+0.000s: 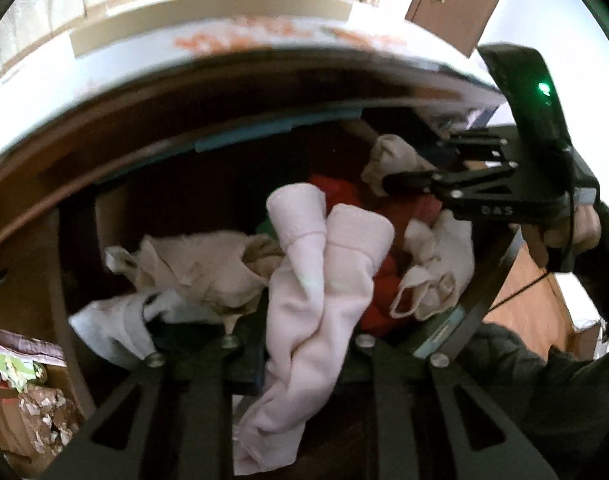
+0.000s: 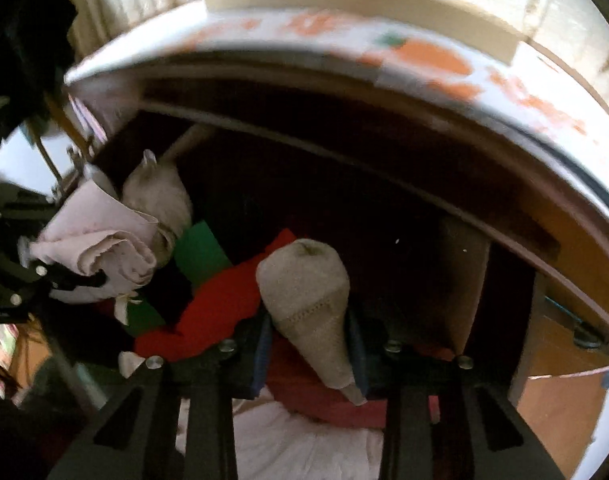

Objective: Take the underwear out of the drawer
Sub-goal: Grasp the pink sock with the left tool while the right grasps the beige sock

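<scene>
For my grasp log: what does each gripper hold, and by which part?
Left gripper: pale pink garment, pinched near its upper folded end. Right gripper: beige-grey garment, around its middle.

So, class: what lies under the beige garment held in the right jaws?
Under the beige garment lies red fabric, with green fabric beside it. The drawer bottom is covered, so unseen.
</scene>
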Available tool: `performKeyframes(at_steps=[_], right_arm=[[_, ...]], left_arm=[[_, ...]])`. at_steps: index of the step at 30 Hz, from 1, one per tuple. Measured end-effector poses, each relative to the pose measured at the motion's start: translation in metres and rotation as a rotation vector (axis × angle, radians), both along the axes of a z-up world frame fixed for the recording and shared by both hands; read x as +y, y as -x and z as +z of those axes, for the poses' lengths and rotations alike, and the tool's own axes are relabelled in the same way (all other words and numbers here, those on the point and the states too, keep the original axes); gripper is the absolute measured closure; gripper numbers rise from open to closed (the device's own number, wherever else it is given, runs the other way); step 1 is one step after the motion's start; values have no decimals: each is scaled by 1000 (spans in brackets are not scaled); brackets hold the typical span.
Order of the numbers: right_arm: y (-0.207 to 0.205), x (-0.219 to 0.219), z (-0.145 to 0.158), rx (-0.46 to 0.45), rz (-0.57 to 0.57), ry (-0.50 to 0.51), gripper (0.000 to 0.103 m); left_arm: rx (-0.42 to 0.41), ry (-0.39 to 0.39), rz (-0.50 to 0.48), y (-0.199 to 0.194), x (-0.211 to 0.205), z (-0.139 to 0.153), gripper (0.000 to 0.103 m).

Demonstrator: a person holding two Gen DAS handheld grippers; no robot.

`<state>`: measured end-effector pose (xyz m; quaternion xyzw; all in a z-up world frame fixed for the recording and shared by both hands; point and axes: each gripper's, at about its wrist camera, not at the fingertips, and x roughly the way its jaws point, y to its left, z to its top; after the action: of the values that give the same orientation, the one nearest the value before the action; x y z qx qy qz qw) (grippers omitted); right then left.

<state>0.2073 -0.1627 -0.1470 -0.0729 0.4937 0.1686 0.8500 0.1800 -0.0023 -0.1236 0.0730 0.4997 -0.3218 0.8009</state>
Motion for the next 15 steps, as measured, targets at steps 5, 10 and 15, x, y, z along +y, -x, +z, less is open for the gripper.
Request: performKeyframes(at_steps=[5,10,15], right_arm=[[9,-7,46,-51,-20,-140,67],[10,0,80,-112,-5,-161,67],[10,-4,80,-97,-15,-190,67]], left_arm=[[-61,99,10,4,8,43,86],[-139,79,-28,5,4,66,86],[-101,38,-36,3,-1,52,86]])
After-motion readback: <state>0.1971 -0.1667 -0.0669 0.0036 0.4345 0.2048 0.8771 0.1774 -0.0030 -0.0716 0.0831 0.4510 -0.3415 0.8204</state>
